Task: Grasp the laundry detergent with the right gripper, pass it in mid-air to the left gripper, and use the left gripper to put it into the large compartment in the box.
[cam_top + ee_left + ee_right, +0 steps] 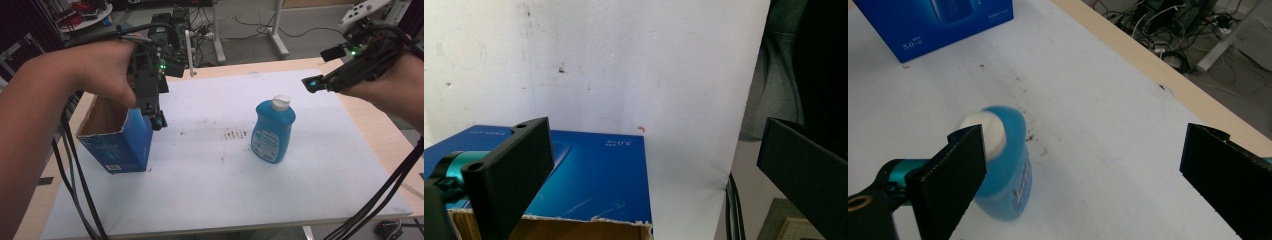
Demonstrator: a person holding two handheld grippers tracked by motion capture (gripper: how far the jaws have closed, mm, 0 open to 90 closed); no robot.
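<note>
A blue open-topped cardboard box [117,145] stands at the left of the white mat. My left gripper [156,119] hangs over the box's right rim, pointing down. In the left gripper view the jaws of this gripper [651,150] stand wide apart and open, with the box's blue side [594,175] and torn top edge below them. A blue bottle with a white cap [272,132] stands upright mid-mat. My right gripper [312,84] hovers above and to the right of it, open and empty. In the right gripper view [1083,150] the bottle [1008,170] sits by the left jaw, the box [938,25] farther off.
The white mat [225,195] covers most of a wooden table [380,130], with dark stains [235,133] near its middle. Cables trail from both grippers over the table's left and right edges. Equipment, wires and white stand legs [277,35] lie on the floor behind.
</note>
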